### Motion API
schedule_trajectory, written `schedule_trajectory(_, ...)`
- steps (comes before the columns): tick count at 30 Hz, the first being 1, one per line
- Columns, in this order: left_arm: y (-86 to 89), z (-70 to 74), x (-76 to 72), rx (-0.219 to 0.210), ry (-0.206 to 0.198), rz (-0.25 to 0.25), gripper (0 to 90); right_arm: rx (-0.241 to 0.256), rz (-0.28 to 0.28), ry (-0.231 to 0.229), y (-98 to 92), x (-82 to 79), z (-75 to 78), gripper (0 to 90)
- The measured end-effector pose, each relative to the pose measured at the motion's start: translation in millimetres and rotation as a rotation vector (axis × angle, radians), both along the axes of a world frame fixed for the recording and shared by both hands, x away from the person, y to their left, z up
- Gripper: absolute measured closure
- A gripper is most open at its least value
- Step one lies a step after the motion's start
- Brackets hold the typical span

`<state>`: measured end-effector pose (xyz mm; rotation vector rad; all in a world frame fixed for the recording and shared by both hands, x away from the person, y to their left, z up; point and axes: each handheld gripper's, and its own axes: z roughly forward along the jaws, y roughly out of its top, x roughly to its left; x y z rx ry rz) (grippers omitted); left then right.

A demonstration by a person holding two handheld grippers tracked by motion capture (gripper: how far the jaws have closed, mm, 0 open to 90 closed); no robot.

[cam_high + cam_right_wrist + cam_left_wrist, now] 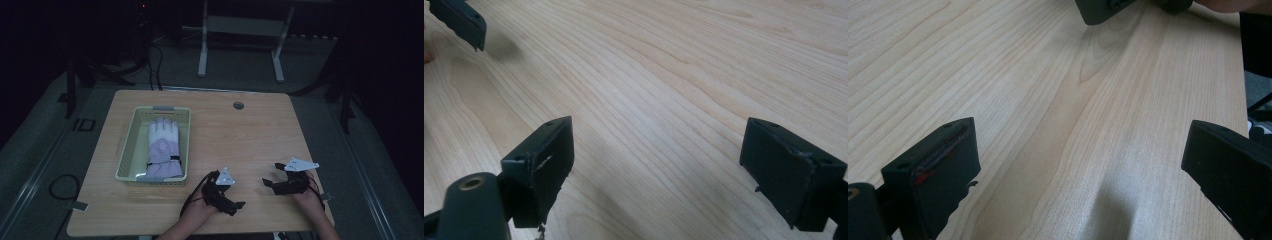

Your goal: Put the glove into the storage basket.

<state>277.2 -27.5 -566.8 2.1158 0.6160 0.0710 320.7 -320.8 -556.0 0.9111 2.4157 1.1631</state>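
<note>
Both my grippers, left gripper (234, 200) and right gripper (272, 176), rest released on the table (240, 130); I'd reach left toward the glove (164, 145) (dimly lit, probably one) in its basket (127, 145).

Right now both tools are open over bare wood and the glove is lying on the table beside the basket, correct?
Not quite. The glove lies inside the basket, not beside it, as the high view shows. The rest holds: the left tool and the right tool are both open over bare wood of the table.
</note>
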Motion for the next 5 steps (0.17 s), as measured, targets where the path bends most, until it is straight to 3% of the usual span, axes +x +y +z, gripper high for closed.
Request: schedule_trajectory(5, 0.8, -0.5, -1.3, -0.001, -0.017, 0.010, 2.3, 0.015, 0.001, -0.001, -0.7, 0.2, 0.8, 14.2)
